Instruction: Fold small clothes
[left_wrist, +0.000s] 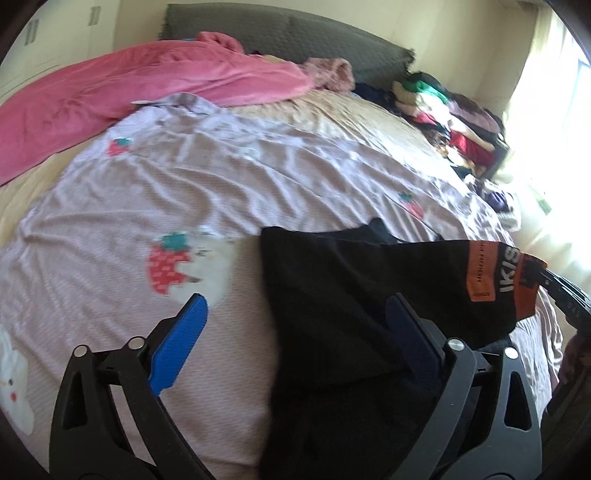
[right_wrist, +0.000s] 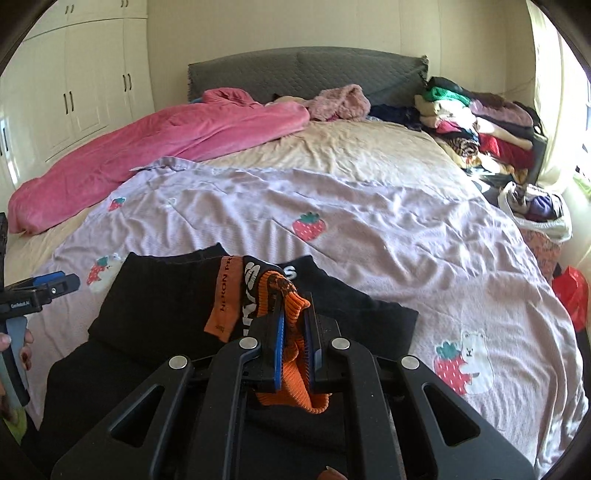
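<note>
A lilac strawberry-print sheet (right_wrist: 369, 206) spreads across the bed and serves as the folding surface, with a pink blanket (right_wrist: 147, 140) bunched beyond its far left edge and a pile of mixed clothes (right_wrist: 480, 122) stacked past its far right corner, apparently waiting their turn or already sorted. On the sheet's near edge lies the black garment (right_wrist: 155, 306), a small dark piece with an orange label strip and white lettering. The right gripper (right_wrist: 295, 328) is clamped on the garment's orange ribbed cuff (right_wrist: 291, 354), lifting that end clear of the sheet, seemingly to carry it over for a fold. The left gripper (left_wrist: 295, 306) hovers above the sheet with its blue-padded jaws spread wide and holding nothing, one finger over the garment's left edge, likely poised to pin or take that side.
</note>
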